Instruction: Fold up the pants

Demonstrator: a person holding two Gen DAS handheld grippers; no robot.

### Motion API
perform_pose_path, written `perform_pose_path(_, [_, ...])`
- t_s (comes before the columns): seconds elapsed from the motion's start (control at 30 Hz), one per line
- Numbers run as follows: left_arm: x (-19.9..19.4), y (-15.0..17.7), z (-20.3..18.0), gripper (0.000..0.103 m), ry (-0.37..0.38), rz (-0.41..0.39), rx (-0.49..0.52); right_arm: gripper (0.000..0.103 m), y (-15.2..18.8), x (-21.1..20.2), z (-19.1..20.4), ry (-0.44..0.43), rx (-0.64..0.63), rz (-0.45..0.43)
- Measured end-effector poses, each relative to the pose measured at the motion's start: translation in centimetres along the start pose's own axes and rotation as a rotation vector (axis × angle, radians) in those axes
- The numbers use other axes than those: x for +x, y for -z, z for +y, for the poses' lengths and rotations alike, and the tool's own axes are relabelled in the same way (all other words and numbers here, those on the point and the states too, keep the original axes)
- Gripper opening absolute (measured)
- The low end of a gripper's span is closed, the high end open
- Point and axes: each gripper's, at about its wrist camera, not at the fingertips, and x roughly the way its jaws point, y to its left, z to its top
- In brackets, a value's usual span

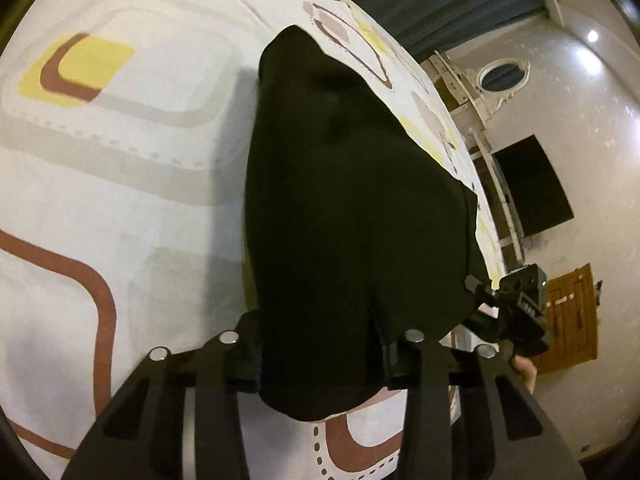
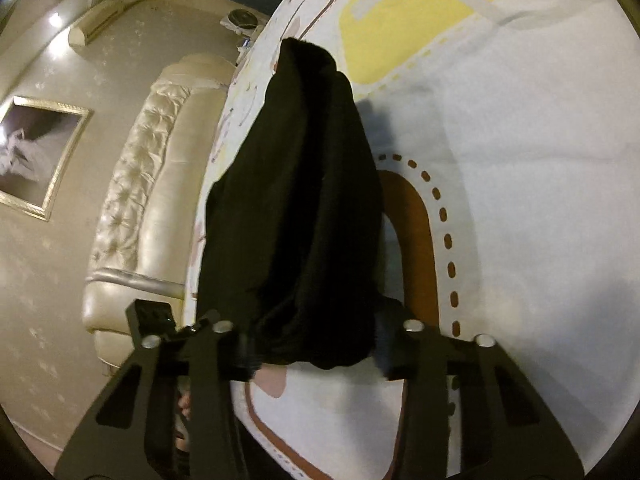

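Note:
The black pants (image 1: pixel 352 208) lie bunched on the patterned bed sheet (image 1: pixel 120 168), stretching away from me. My left gripper (image 1: pixel 320 364) is shut on their near end, and the cloth fills the gap between its fingers (image 1: pixel 248 360). In the right wrist view the pants (image 2: pixel 296 208) form a thick folded bundle, with my right gripper (image 2: pixel 316 360) shut on the near end. The right gripper (image 1: pixel 516 304) shows at the right of the left wrist view, at the cloth's edge. The left gripper (image 2: pixel 152 320) shows at the lower left of the right wrist view.
The bed's white sheet (image 2: pixel 520 200) with yellow and brown shapes spreads wide on both sides. A cream tufted headboard (image 2: pixel 132 184) and a framed picture (image 2: pixel 36 156) stand beyond one edge. A dark screen (image 1: pixel 532 184) and a wooden door (image 1: pixel 568 320) lie beyond the other.

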Motion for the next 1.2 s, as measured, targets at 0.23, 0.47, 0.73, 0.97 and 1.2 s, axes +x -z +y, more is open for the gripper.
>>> perform_pose_path(0.23, [-0.5, 0.2, -1.0, 0.036, -0.041, 0.004, 0.012, 0.033, 0.4, -0.4, 1.2, 0.004, -0.022, 0.005])
perform_pose_path(0.47, [-1.3, 0.7, -0.6, 0.035, -0.059, 0.013, 0.011, 0.033, 1.3, -0.8, 1.2, 0.007, -0.031, 0.025])
perform_pose_path(0.73, [-1.8, 1.5, -0.5, 0.036, -0.072, 0.015, 0.014, 0.033, 2.7, -1.3, 0.5, -0.001, -0.017, 0.037])
perform_pose_path(0.97, [-2.0, 1.8, -0.7, 0.036, -0.077, 0.015, 0.025, 0.033, 4.4, -1.7, 0.1, -0.009, -0.011, 0.050])
perform_pose_path(1.2, [-1.4, 0.8, -1.4, 0.036, -0.082, 0.016, 0.031, 0.033, 5.2, -2.0, 0.0, -0.007, -0.012, 0.051])
